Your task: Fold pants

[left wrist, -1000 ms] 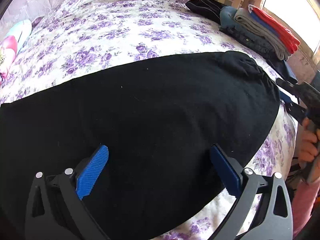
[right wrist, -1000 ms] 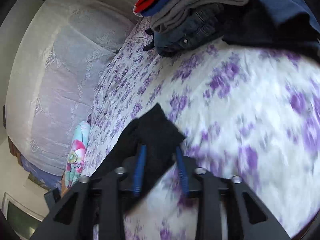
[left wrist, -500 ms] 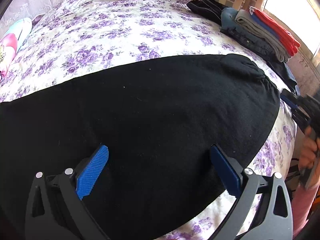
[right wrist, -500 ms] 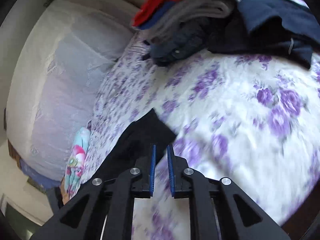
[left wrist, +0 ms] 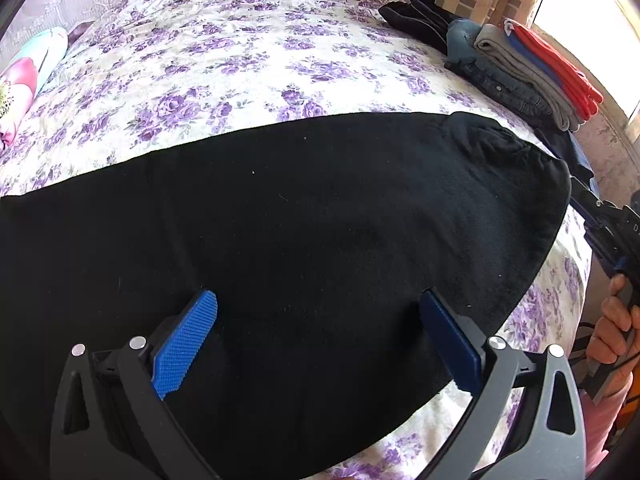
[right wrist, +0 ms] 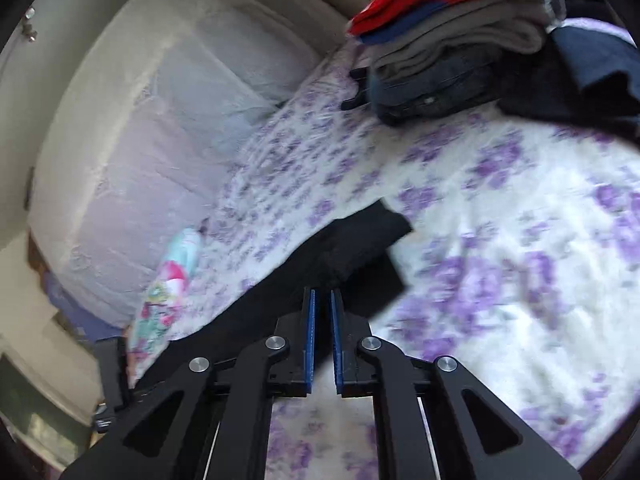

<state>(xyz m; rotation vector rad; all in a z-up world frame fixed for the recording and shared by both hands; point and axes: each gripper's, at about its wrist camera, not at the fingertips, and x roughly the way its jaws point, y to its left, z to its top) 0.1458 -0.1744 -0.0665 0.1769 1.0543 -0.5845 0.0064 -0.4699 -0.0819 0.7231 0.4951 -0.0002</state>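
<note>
Broadly, a bed with a purple-flowered cover [left wrist: 256, 60] fills both views. Black pants [left wrist: 320, 240] lie flat across it, passing under and ahead of the left gripper [left wrist: 318, 336], whose blue-padded fingers [left wrist: 188, 340] are spread wide over the cloth with nothing pinched between them. One end of the pants, gathered and slightly rumpled, lies beyond the right-hand finger of that gripper, toward the bed's edge. A stack of folded clothes [left wrist: 532, 72] in denim, grey, blue and red sits well beyond the fingertips, near the far edge. The right gripper [right wrist: 323, 308] points at a corner of the pants just ahead of its fingertips; its fingers have just been closing and stand nearly pressed together, a thin slit between the pads and no cloth in it. A patterned pillow [right wrist: 172, 280] lies far to the left of them.
</note>
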